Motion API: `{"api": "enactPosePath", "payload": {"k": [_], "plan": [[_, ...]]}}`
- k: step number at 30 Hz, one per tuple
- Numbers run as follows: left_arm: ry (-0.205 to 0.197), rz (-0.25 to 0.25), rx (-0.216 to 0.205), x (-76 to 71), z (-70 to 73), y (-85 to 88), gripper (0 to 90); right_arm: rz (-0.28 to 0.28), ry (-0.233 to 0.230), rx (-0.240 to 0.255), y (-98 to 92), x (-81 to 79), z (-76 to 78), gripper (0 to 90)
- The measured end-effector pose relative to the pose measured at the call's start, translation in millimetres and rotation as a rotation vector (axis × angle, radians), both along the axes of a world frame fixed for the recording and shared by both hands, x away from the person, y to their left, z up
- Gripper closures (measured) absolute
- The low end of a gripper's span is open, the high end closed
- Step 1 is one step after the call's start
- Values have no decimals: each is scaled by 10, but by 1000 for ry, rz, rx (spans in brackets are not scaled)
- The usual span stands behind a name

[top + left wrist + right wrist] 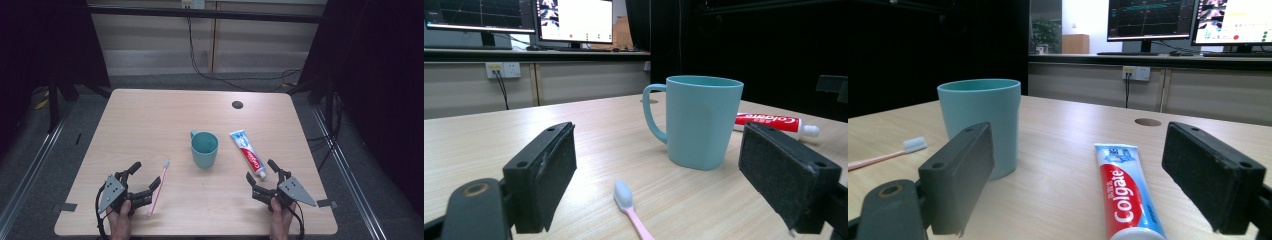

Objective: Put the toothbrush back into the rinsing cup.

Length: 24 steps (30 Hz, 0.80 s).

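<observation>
A teal mug [204, 148] stands upright in the middle of the wooden table [150, 115]. A pink toothbrush [159, 184] lies to its left, bristles toward the far side. A red, white and blue toothpaste tube [247, 152] lies to its right, cap toward me. My left gripper [144, 175] is open at the near left, its jaws on either side of the toothbrush handle [636, 225], with the mug [698, 120] ahead. My right gripper [261, 171] is open just short of the tube's cap; the tube [1125, 195] lies between its jaws, apart from both.
A round cable hole [237, 104] sits near the table's far right. Dark tape marks [66, 206] lie at the near corners. Monitors [1193, 20] stand on a bench beyond the table. Dark curtains hang at both sides.
</observation>
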<state>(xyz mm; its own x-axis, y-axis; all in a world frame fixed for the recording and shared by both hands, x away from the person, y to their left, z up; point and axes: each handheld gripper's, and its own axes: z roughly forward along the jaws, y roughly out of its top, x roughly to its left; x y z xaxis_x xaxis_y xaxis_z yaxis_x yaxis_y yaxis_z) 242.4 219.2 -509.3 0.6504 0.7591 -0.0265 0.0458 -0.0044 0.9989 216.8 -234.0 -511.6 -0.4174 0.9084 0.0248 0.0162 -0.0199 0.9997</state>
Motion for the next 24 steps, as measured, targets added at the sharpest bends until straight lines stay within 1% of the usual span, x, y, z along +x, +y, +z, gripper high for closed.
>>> {"api": "enactPosePath", "payload": {"k": [5,7,9,11,12,13,14,16,18,19,20,21,22,24], "plan": [[4,-2,-1,3,1,-2,153,-12,2,-1,8,0,0,129],[7,-5,-10,16,2,12,155,-14,1,-2,10,-1,0,129],[15,0,-21,18,1,12,155,-14,0,-2,11,-2,0,128],[24,5,-18,28,4,13,157,-14,0,-1,11,-3,0,129],[23,-2,-25,32,3,17,157,-14,0,-1,11,-3,0,128],[14,-40,-26,42,2,30,155,-16,-1,-1,11,-3,0,128],[22,-36,-44,31,-1,19,153,-15,0,-1,11,-3,0,128],[41,-25,-33,36,6,3,157,-16,-1,-1,11,-3,0,128],[64,-25,-21,46,16,2,158,-16,0,-1,11,-3,0,128],[80,-19,-24,52,29,-6,161,-16,0,-1,11,-3,0,128],[96,-21,-8,61,49,-3,166,-15,0,-1,11,-3,0,129],[102,-21,-9,62,73,-9,166,-16,0,-1,11,-3,0,129],[97,-20,-7,64,96,-13,166,-16,-1,-1,11,-3,0,128],[117,-23,24,83,150,-10,166,-15,0,-1,11,-3,0,128]]}}
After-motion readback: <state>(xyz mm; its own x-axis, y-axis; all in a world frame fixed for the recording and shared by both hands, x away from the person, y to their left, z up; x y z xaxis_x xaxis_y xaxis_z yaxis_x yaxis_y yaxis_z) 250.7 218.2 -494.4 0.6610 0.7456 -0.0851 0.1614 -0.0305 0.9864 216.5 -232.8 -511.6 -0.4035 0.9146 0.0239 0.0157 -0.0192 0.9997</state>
